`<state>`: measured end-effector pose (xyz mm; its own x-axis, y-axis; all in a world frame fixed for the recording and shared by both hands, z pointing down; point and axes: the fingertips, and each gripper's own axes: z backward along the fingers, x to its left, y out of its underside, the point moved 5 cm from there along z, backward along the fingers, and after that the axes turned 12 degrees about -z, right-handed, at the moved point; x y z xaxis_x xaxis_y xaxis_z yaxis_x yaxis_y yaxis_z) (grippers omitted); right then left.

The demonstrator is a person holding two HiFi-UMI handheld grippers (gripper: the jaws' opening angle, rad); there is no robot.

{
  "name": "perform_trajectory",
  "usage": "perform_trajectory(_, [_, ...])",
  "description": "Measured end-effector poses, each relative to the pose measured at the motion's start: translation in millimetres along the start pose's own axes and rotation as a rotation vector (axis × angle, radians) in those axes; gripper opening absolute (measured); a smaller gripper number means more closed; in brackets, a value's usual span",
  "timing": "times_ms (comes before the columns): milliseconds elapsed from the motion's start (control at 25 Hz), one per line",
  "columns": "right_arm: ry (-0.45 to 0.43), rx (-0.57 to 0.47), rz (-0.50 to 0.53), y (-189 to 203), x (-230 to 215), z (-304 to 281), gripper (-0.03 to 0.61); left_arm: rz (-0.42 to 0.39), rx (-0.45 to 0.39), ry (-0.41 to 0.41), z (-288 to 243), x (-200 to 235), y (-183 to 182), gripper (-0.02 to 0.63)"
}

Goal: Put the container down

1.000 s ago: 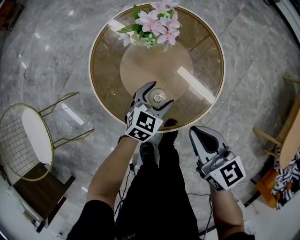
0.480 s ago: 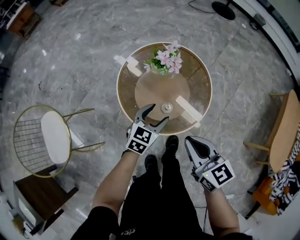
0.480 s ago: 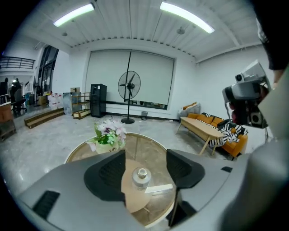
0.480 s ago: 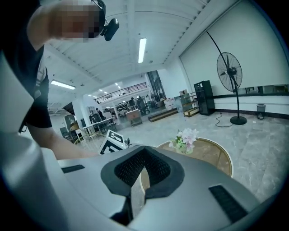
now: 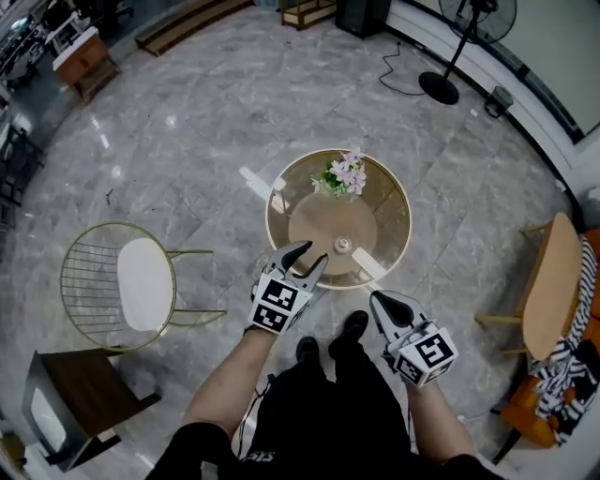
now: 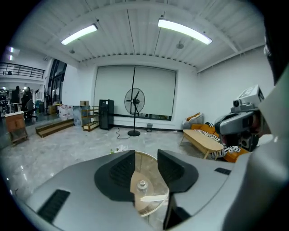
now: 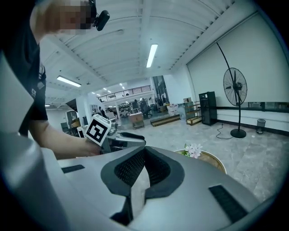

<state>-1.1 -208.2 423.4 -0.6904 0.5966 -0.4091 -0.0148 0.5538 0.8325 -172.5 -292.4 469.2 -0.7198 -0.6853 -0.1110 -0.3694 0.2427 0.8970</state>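
A small clear container [image 5: 343, 246] with a lid stands upright on the round glass table [image 5: 380, 208], near its front edge. My left gripper [image 5: 314, 253] hovers at that edge, short of the container and apart from it. Its jaws are closing, still with a gap and nothing between them. In the left gripper view the container [image 6: 142, 185] shows far off through that gap [image 6: 146, 159], on the table [image 6: 141, 206]. My right gripper [image 5: 382, 302] hangs lower right, off the table, shut and empty; its pads [image 7: 156, 168] meet at the tips.
Pink flowers [image 5: 344, 175] stand at the table's far side. A gold wire chair [image 5: 141, 281] and a dark wooden stool [image 5: 70, 398] are at the left. A wooden bench [image 5: 548, 286] is at the right, a standing fan [image 5: 469, 28] at the back. The person's legs are below.
My left gripper has drawn back from around the container, which stays on the table, and its jaws have narrowed. The head view has pulled away, so the table looks smaller.
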Motion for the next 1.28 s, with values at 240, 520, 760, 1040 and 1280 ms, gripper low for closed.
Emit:
perform_trajectory(240, [-0.004,-0.068,0.032,-39.3,27.1,46.3,0.015,-0.028,-0.034,0.034,62.0,-29.8,-54.1,0.027])
perform_trajectory(520, [-0.047,-0.117,0.041,-52.3,31.0,117.5,0.015,-0.07,-0.11,0.081,100.6,-125.1,-103.1,0.014])
perform_trajectory(760, [-0.106,-0.138,0.043,-42.1,24.7,195.9,0.014,-0.009,-0.142,0.084,116.2,-207.8,-130.0,0.012])
perform_trajectory(1040, [-0.13,-0.118,0.072,-25.9,1.7,284.5,0.012,-0.145,-0.088,-0.006,133.6,-289.6,-161.8,0.014])
perform_trajectory(1280, [-0.129,-0.155,0.064,-32.3,-0.8,300.0,0.012,-0.218,0.042,0.302,139.9,-322.6,-163.4,0.014])
